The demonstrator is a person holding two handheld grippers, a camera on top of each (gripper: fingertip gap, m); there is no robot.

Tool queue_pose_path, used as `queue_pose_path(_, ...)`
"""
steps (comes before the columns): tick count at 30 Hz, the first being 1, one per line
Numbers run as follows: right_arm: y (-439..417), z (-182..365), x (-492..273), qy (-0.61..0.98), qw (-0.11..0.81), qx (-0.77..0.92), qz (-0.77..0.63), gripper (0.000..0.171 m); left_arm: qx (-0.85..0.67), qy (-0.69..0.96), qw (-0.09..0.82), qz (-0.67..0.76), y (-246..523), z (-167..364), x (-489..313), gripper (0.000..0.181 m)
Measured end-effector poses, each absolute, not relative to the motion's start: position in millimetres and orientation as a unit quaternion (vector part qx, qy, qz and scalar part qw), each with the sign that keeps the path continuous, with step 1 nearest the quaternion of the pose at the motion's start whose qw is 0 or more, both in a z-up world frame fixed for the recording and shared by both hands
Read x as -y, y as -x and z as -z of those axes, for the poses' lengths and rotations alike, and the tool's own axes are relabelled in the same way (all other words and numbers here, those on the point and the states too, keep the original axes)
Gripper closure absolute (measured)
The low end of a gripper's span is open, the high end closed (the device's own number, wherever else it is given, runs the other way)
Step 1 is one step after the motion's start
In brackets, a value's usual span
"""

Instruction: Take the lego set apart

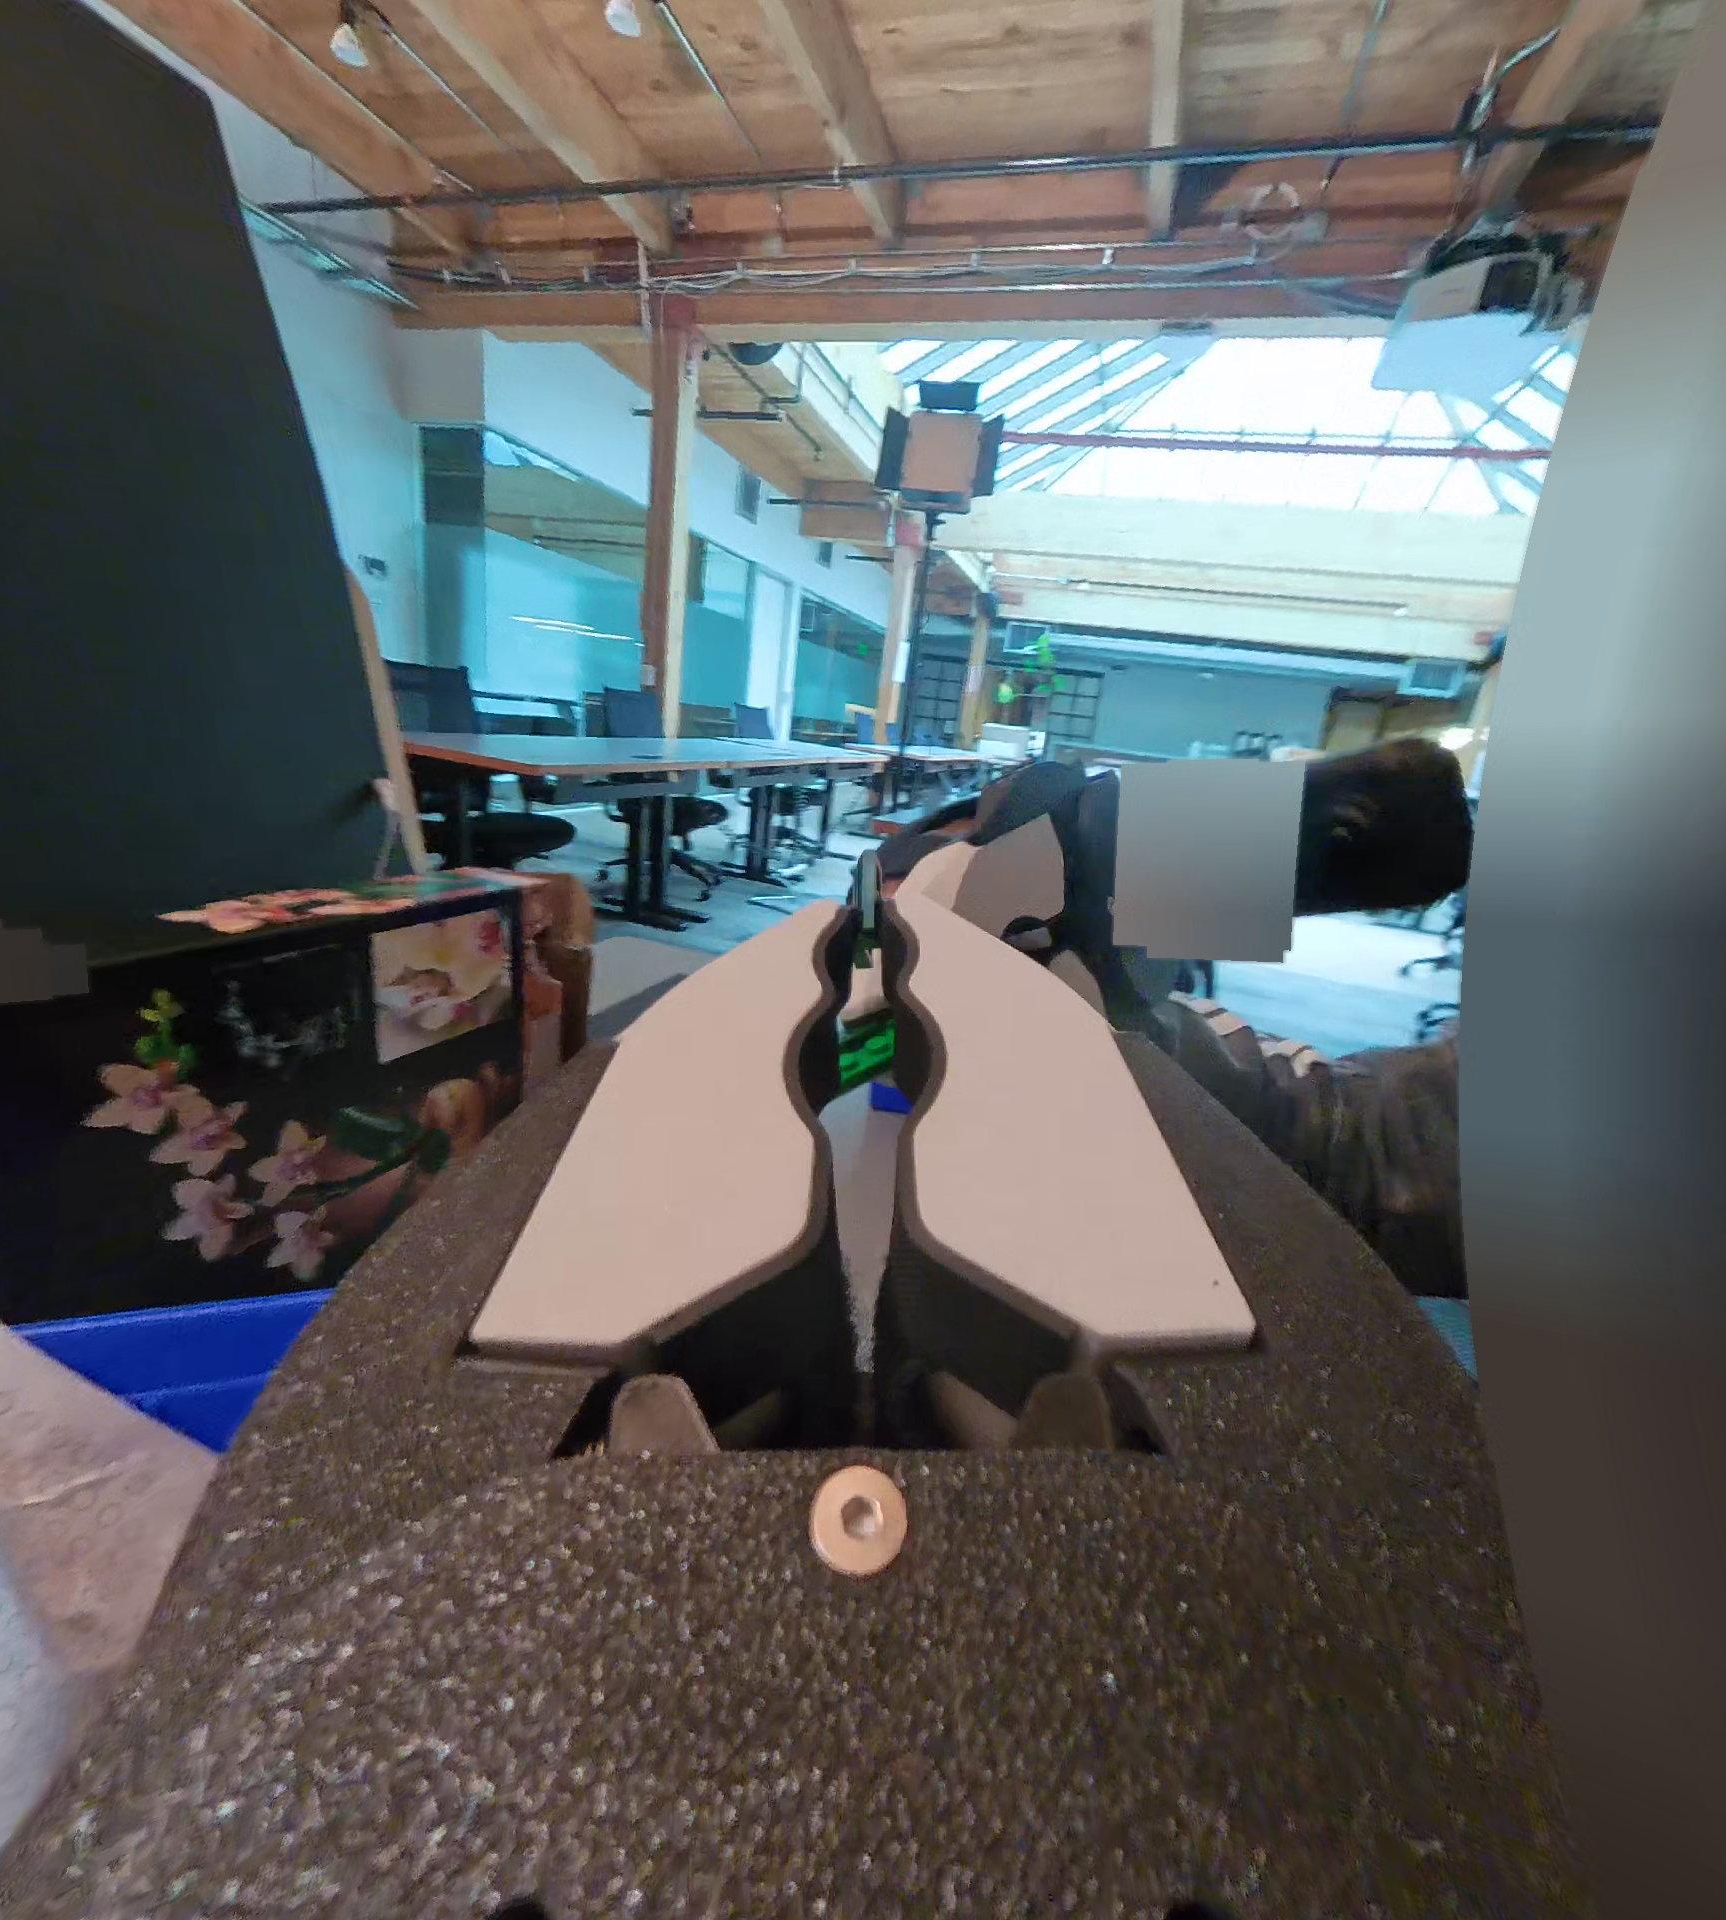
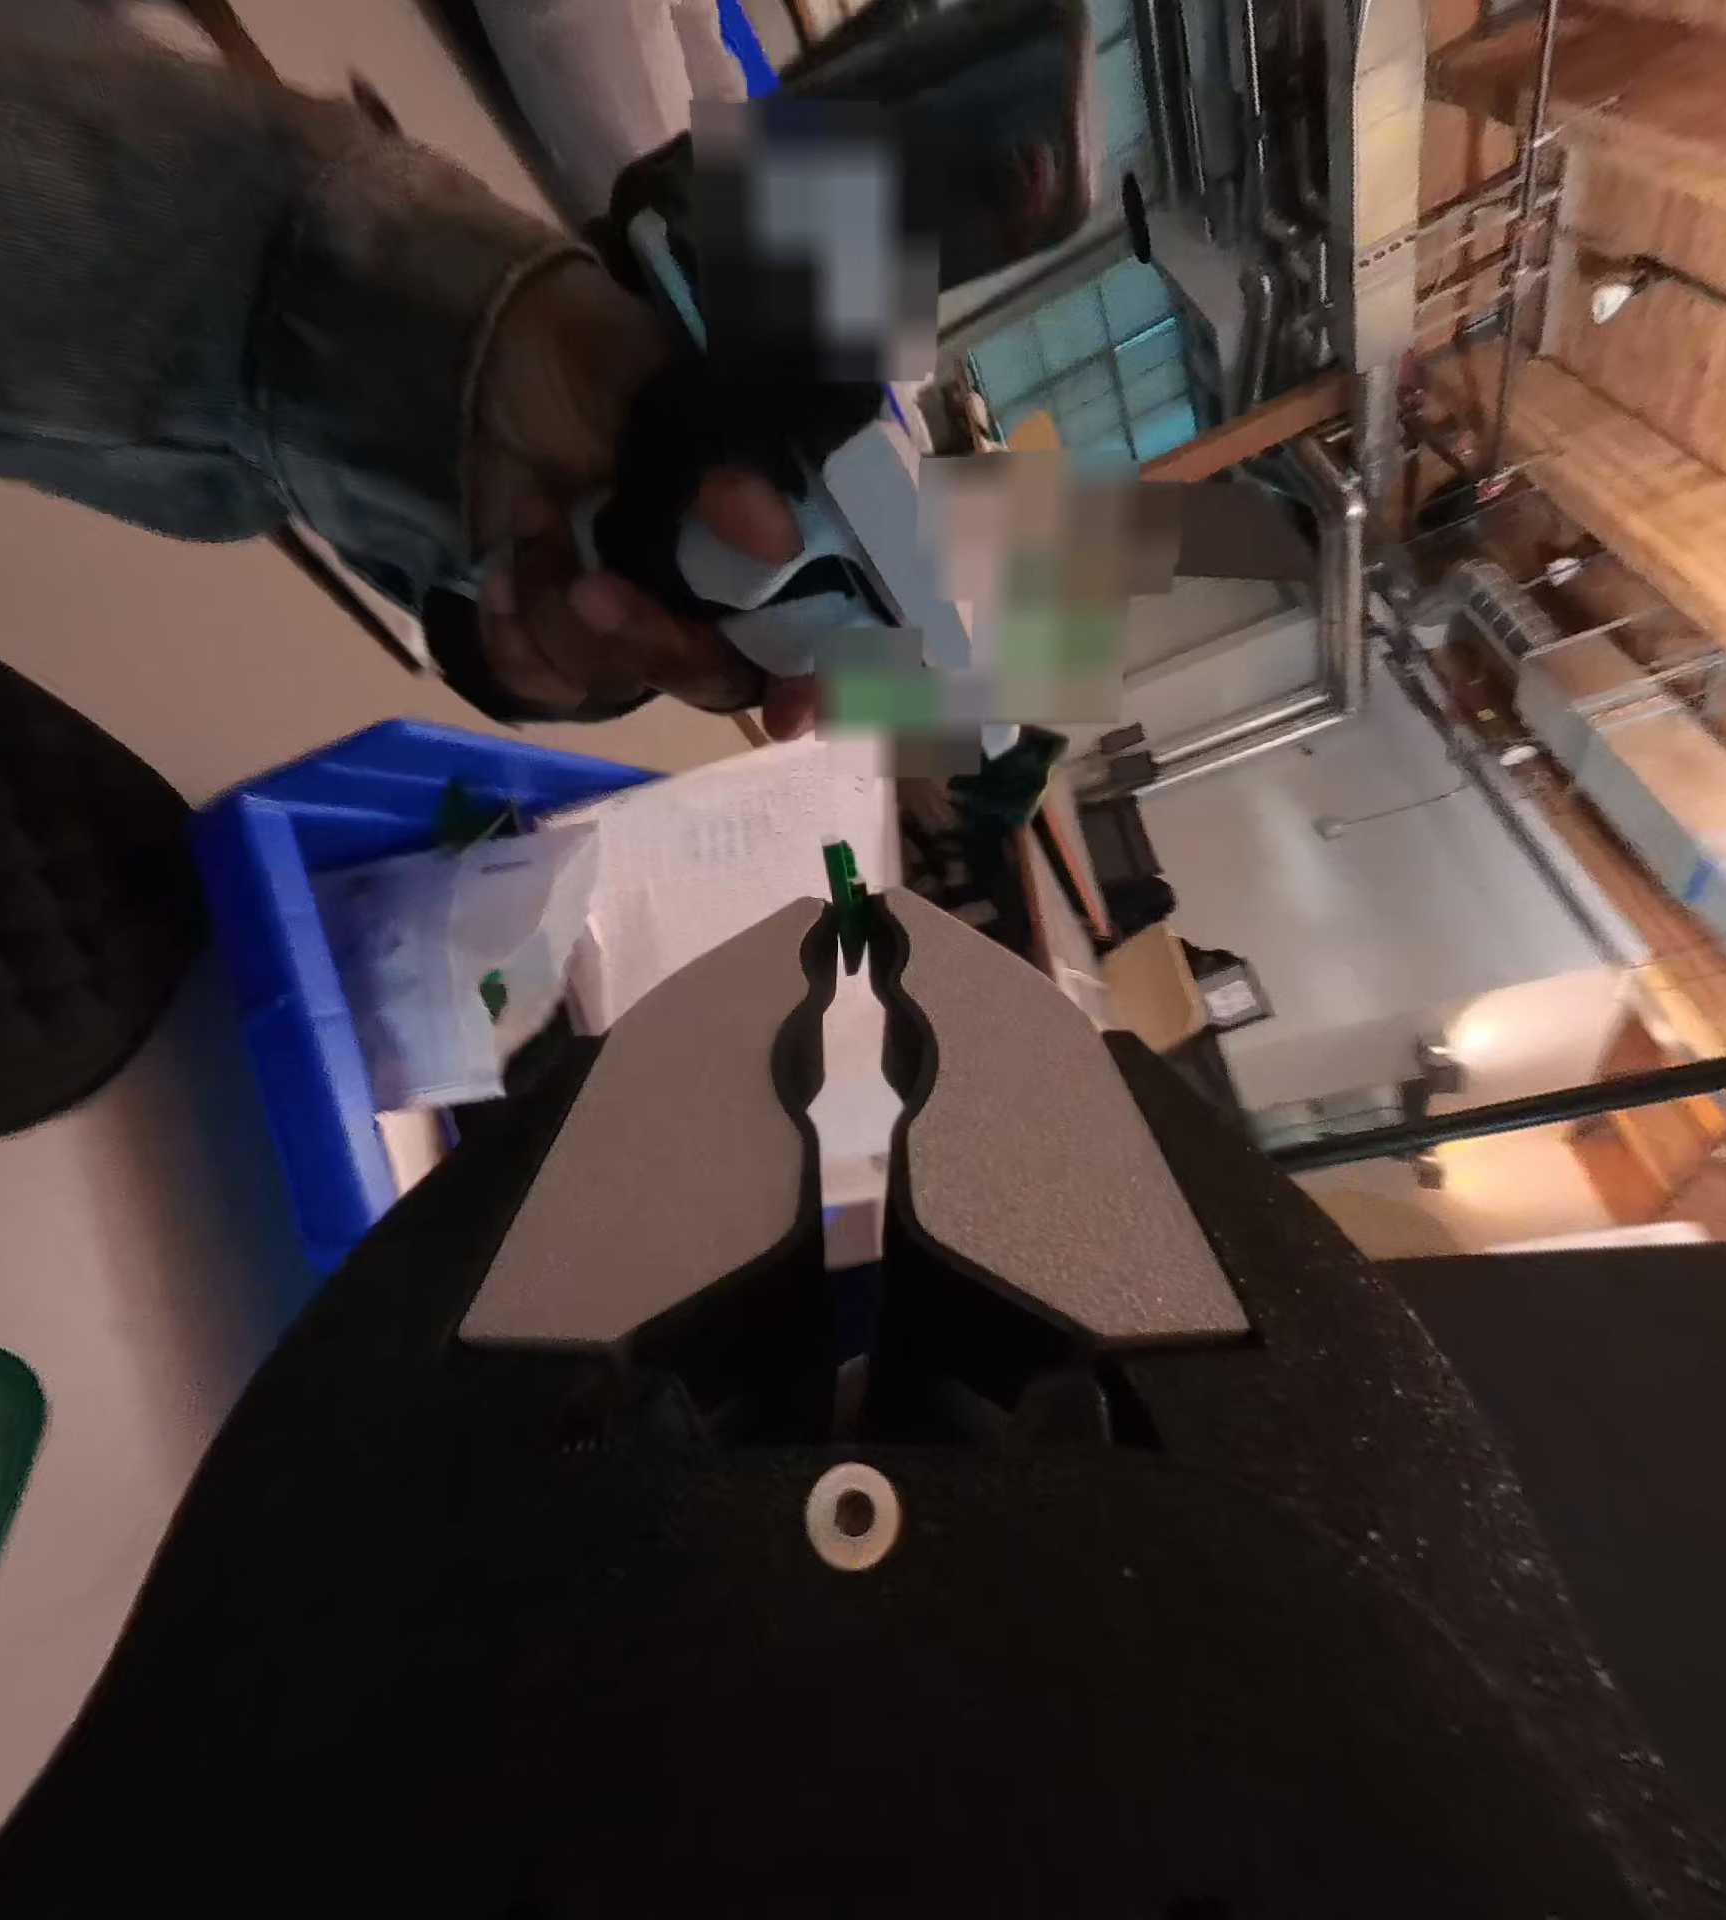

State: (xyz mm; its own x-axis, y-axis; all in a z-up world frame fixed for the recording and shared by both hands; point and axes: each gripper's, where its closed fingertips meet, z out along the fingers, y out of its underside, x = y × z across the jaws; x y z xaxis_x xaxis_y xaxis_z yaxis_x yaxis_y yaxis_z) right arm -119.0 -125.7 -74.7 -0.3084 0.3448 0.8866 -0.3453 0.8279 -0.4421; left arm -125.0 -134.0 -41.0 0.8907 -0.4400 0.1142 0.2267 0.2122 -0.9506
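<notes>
The left hand-held gripper (image 1: 864, 920) pinches a green lego piece (image 1: 865, 940) at its fingertips, beside a flower-printed box (image 1: 246, 1081).

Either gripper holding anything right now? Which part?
Right gripper pinches a small green lego piece by its lower end, at the fingertips. Left gripper clamps a dark-and-green piece at its tips.

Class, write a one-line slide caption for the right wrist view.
Right gripper pinches a small green lego piece above a blue bin.

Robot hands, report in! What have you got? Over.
Left gripper shut on dark green piece. Right gripper shut on small green piece. Blue bin below. Nothing blocking.
</notes>
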Motion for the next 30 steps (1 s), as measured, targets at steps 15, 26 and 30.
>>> queue_pose_path(15,132.7,118.3,118.2,0.108,0.422,0.791,-0.429,0.166,-0.034,0.651,0.744,0.147,161.9,64.3,135.0,0.177)
queue_pose_path(26,95.9,92.6,98.9,0.148,0.46,0.743,-0.464,0.166,-0.078,0.549,0.775,0.302,141.7,35.4,162.1,0.177)
queue_pose_path(30,77.1,83.5,83.9,0.159,0.474,0.723,-0.476,0.166,-0.063,0.671,0.722,0.156,155.4,68.8,146.0,0.177)
